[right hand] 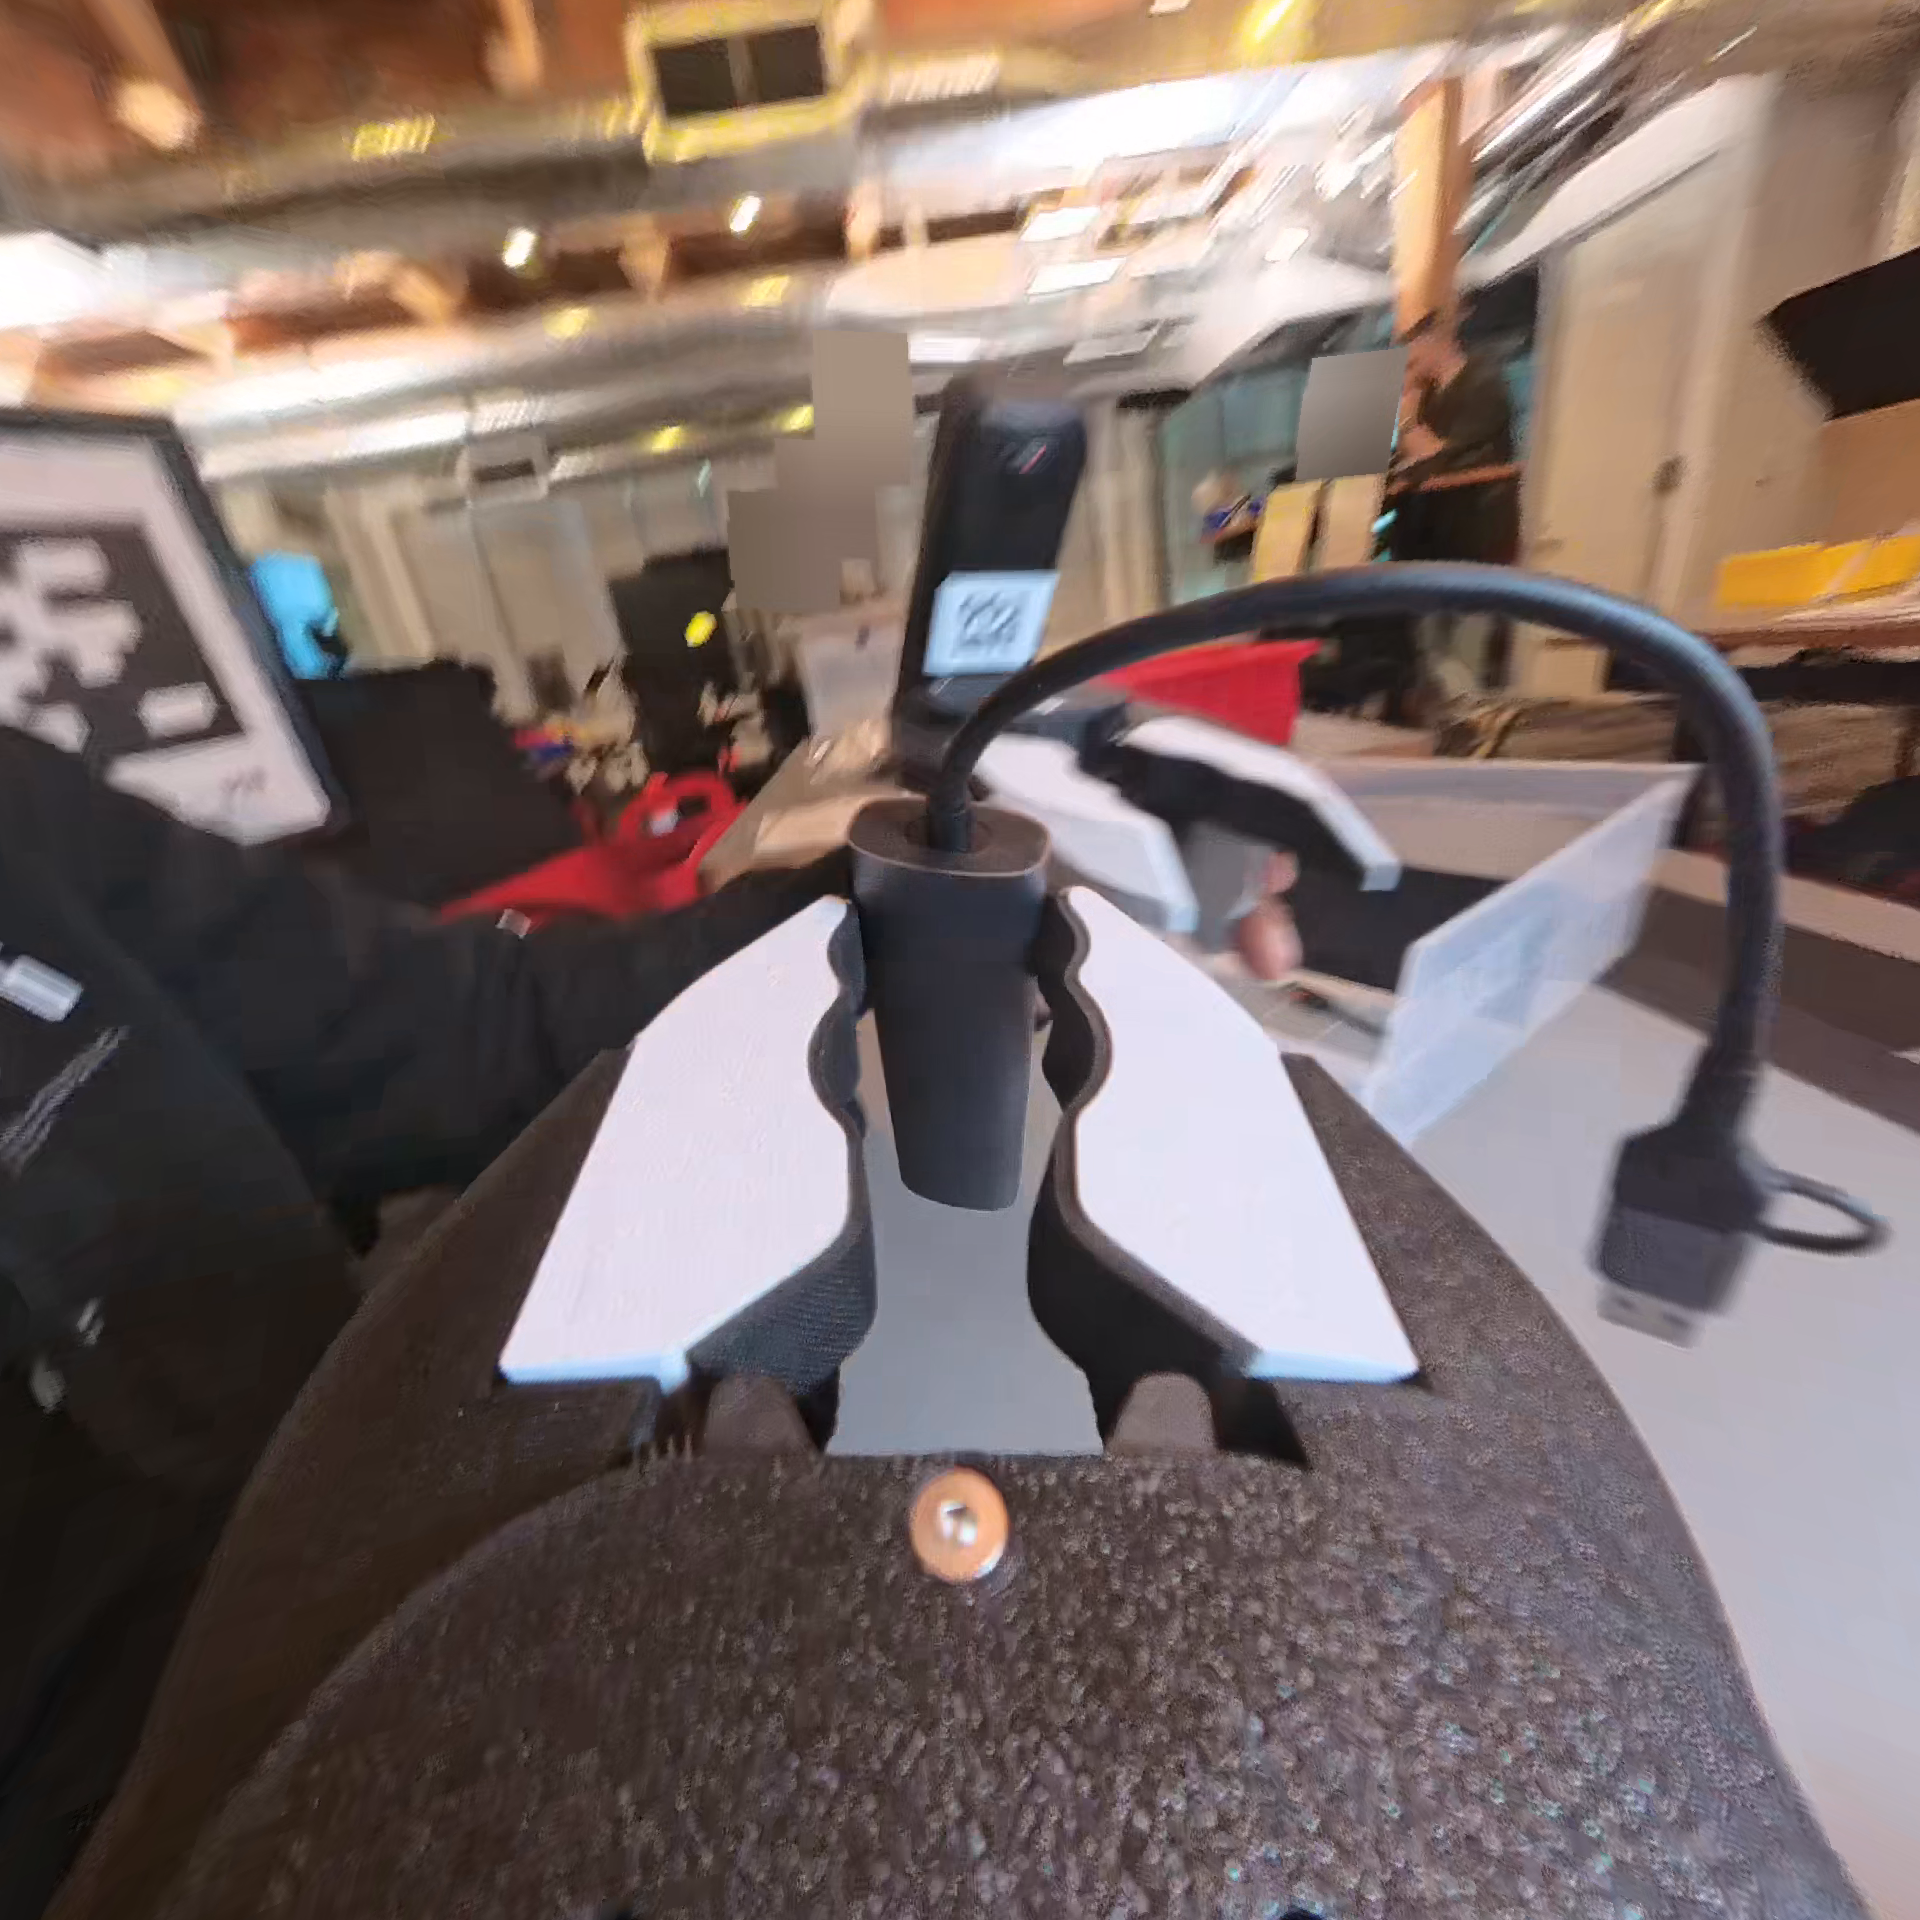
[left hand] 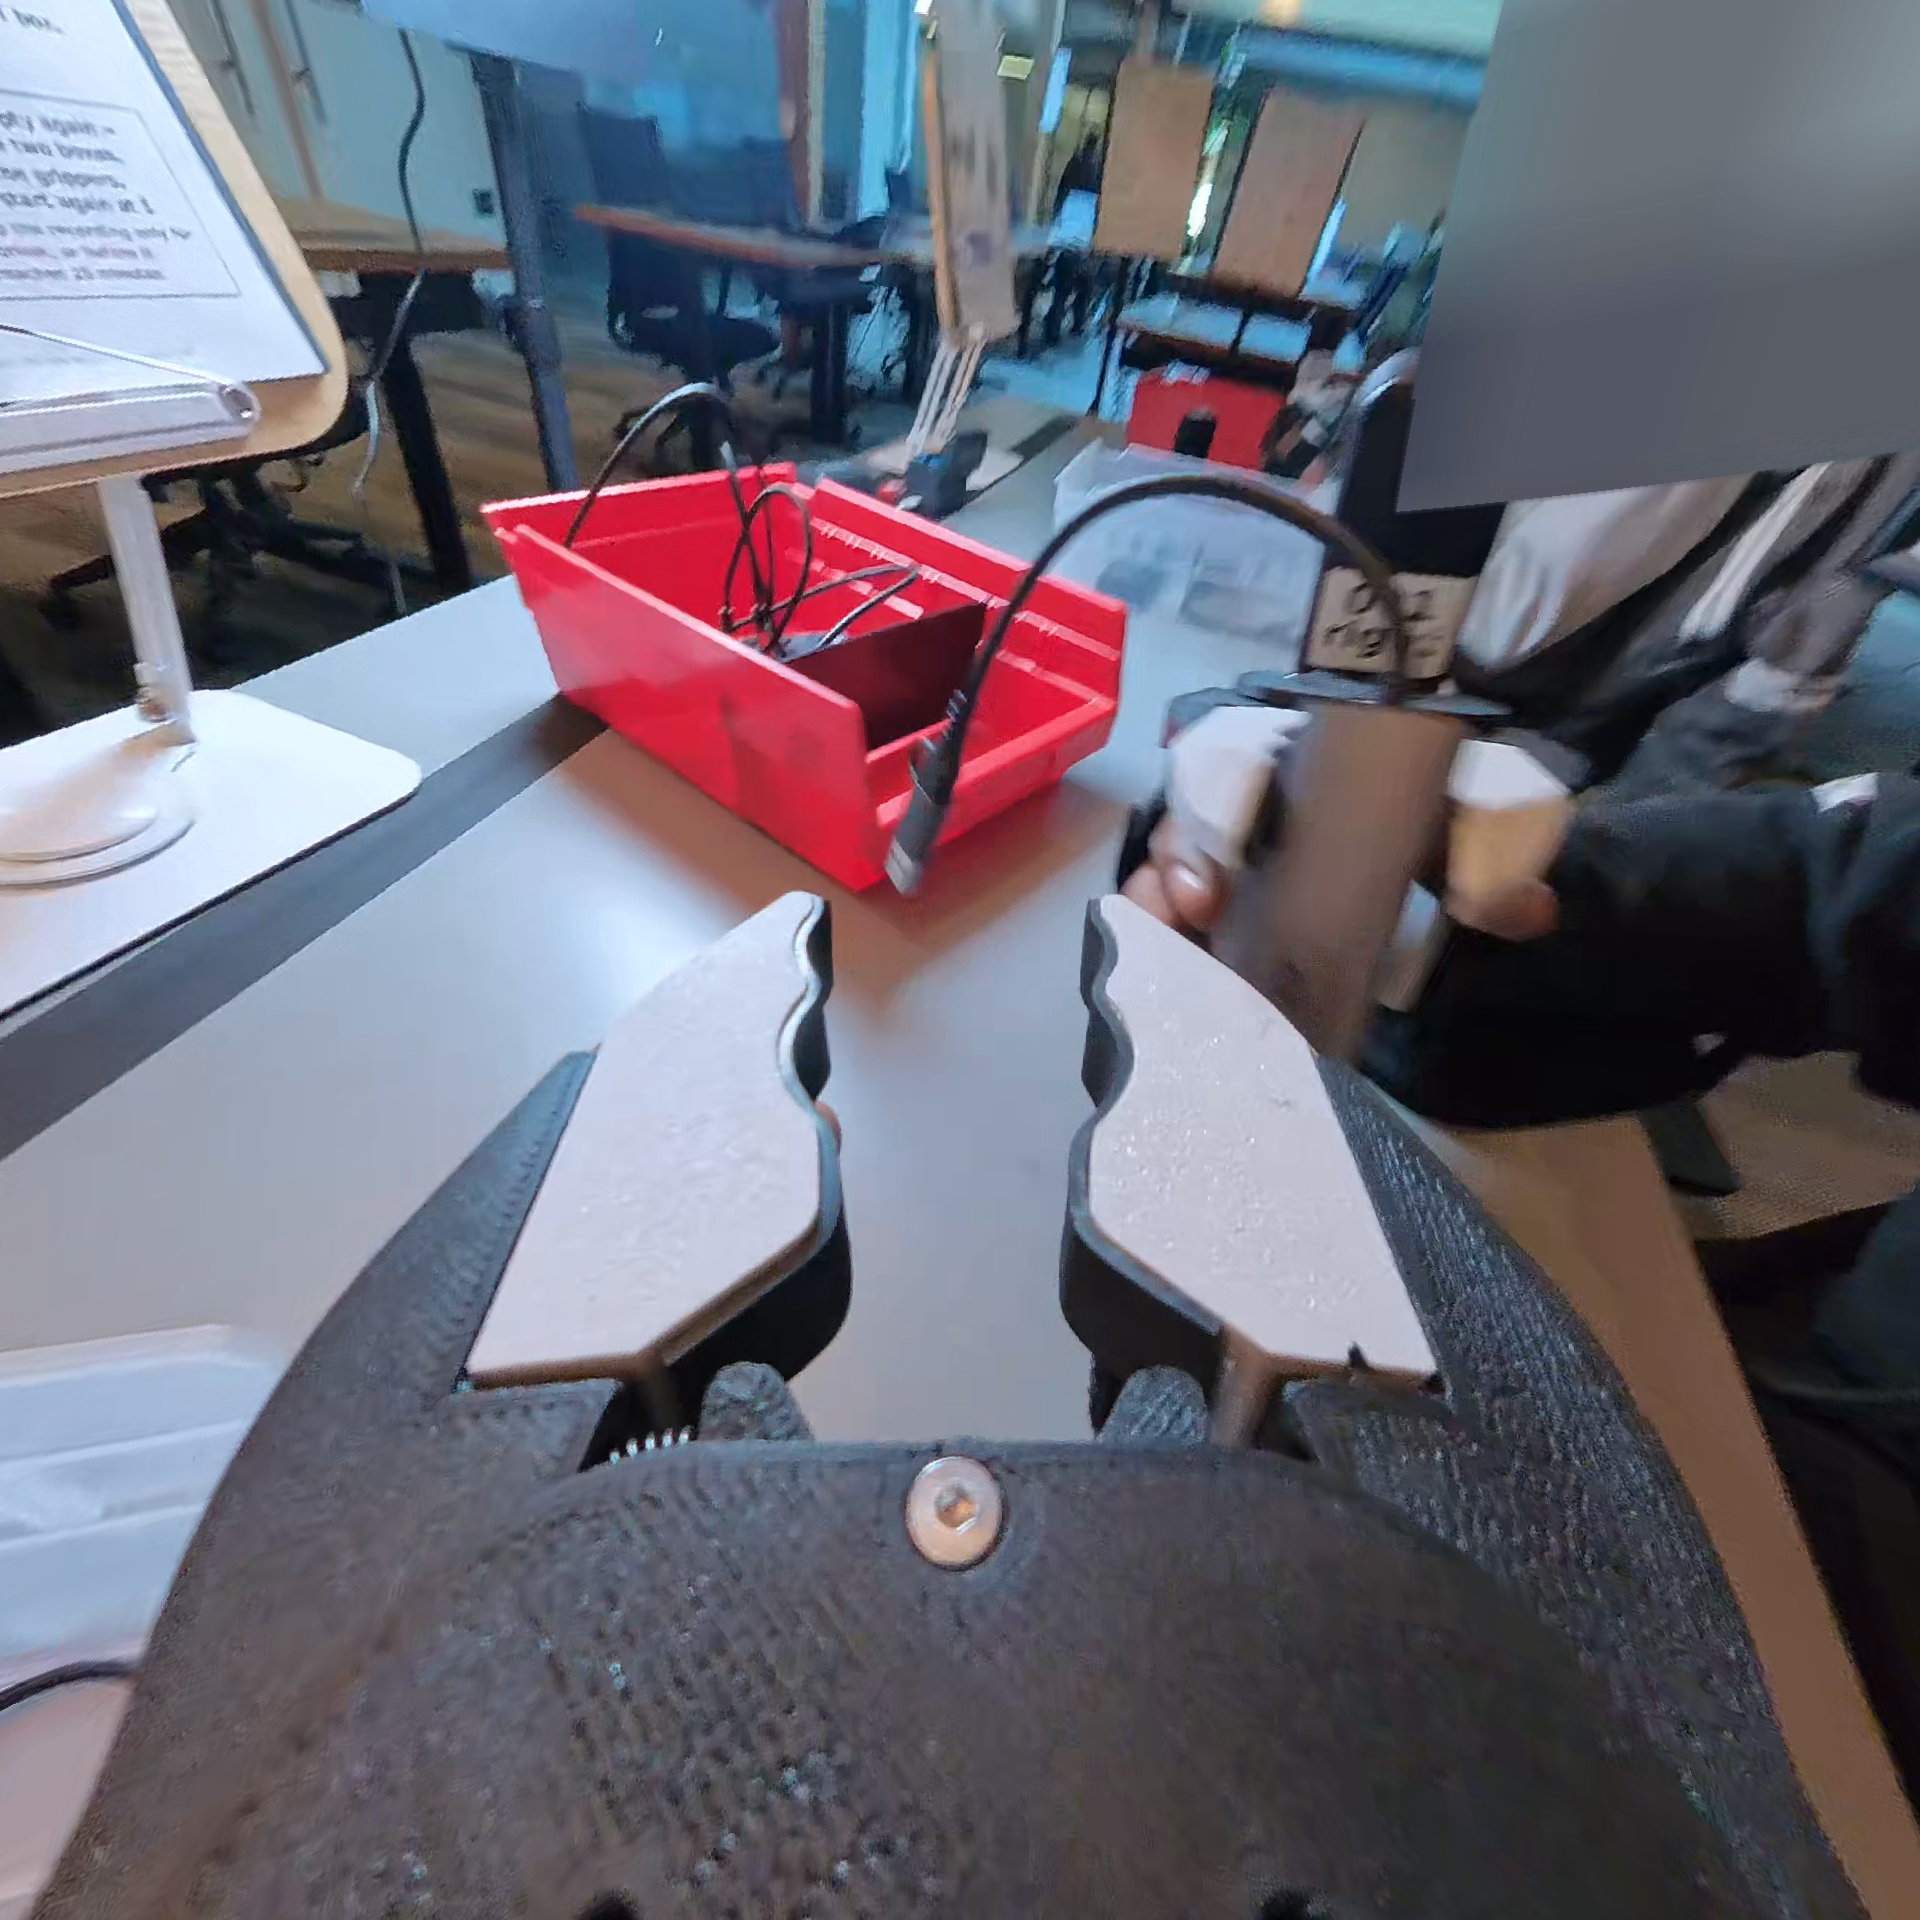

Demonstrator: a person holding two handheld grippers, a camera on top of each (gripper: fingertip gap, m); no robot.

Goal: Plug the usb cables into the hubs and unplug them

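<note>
Left gripper [left hand: 956,935] fingers wide apart, empty, waiting over counter [left hand: 416,1039]. Right gripper [right hand: 951,935] fingers clamp hub [right hand: 951,1023] upright, so its cable's plug [right hand: 1673,1242] dangles free, reachable.

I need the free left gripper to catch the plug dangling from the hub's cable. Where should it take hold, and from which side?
Probably grip the plug's dark housing across its flat faces, leaving the metal tip free. It hangs tip-down from the arching cable just ahead of the open left gripper, so come straight forward. The right gripper holds the hub upright.
</note>
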